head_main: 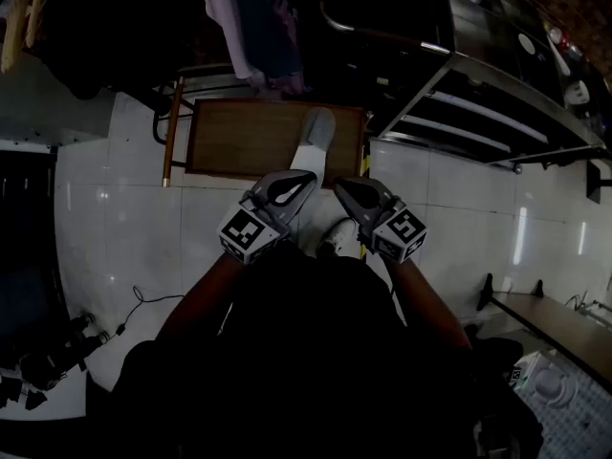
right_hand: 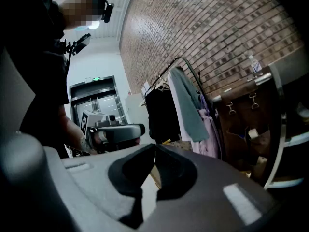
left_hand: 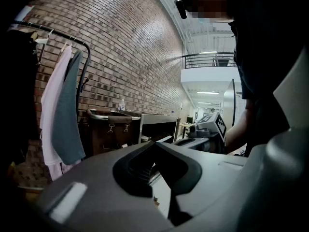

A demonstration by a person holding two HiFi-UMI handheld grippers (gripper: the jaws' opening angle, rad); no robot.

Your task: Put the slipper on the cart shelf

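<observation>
A grey and white slipper [head_main: 316,134] lies on a low wooden table [head_main: 239,142] in front of me in the head view. The metal cart [head_main: 497,113] with its shelves stands at the upper right. My left gripper [head_main: 304,176] and right gripper [head_main: 341,187] are held side by side close to my body, just short of the slipper's near end. Both are shut with nothing between the jaws. The left gripper view shows the left gripper [left_hand: 155,144] with its tips meeting. In the right gripper view the right gripper [right_hand: 155,145] is likewise shut, and the slipper is hidden in both.
A white shoe-like thing [head_main: 337,235] sits on the tiled floor below the grippers. A clothes rack with hanging garments [head_main: 253,27] stands behind the table. Cables and dark gear [head_main: 57,352] lie at the lower left. A bench [head_main: 545,323] is at the lower right.
</observation>
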